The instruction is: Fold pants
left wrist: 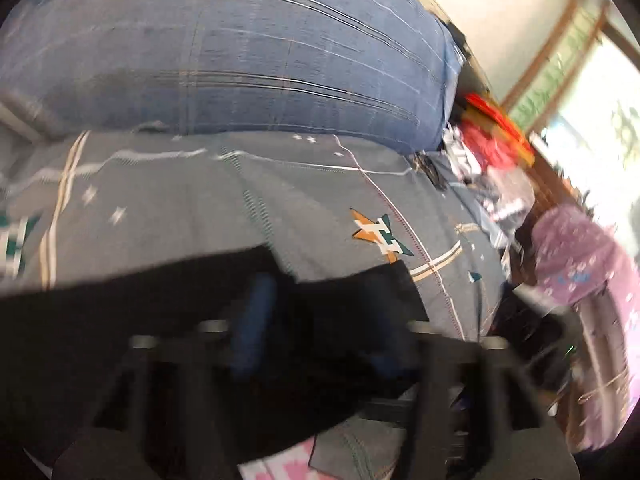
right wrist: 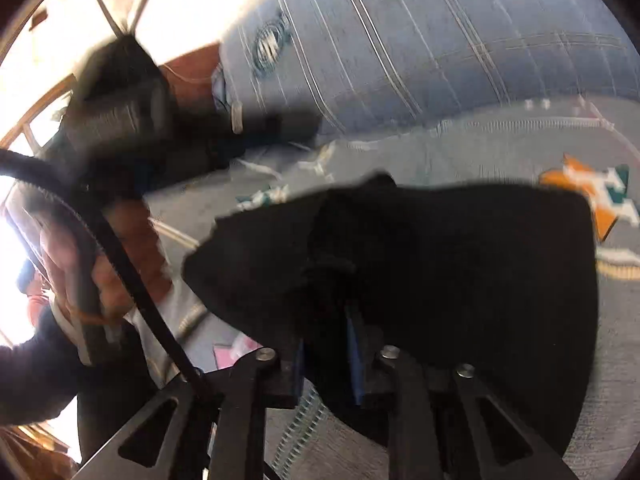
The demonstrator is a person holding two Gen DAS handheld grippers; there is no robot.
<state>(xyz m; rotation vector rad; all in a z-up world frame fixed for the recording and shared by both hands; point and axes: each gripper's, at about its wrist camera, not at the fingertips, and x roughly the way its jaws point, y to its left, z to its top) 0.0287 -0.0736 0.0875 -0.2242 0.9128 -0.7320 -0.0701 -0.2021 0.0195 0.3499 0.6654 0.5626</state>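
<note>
Both grippers, left (left wrist: 316, 344) and right (right wrist: 330, 356), pinch the black pants (right wrist: 440, 264) at lower centre; fabric's limp and light, so you should grip hems or waistband.

Bed surface covered by a grey-blue sheet (left wrist: 304, 208) printed with small white stars, thin curved lines and an orange-teal star emblem (left wrist: 380, 236). A large blue quilt (left wrist: 248, 52) with pale stripes is piled at the far side of the sheet. Off its right end, a blurred heap of red and white clutter (left wrist: 484, 148), then a purple patterned cloth (left wrist: 580, 264). Pale wall (left wrist: 492, 12) behind. Wood-framed window (left wrist: 592, 92), strongly overexposed by daylight. The right wrist view shows more brown-framed glazing (right wrist: 40, 120), also blown out.
</note>
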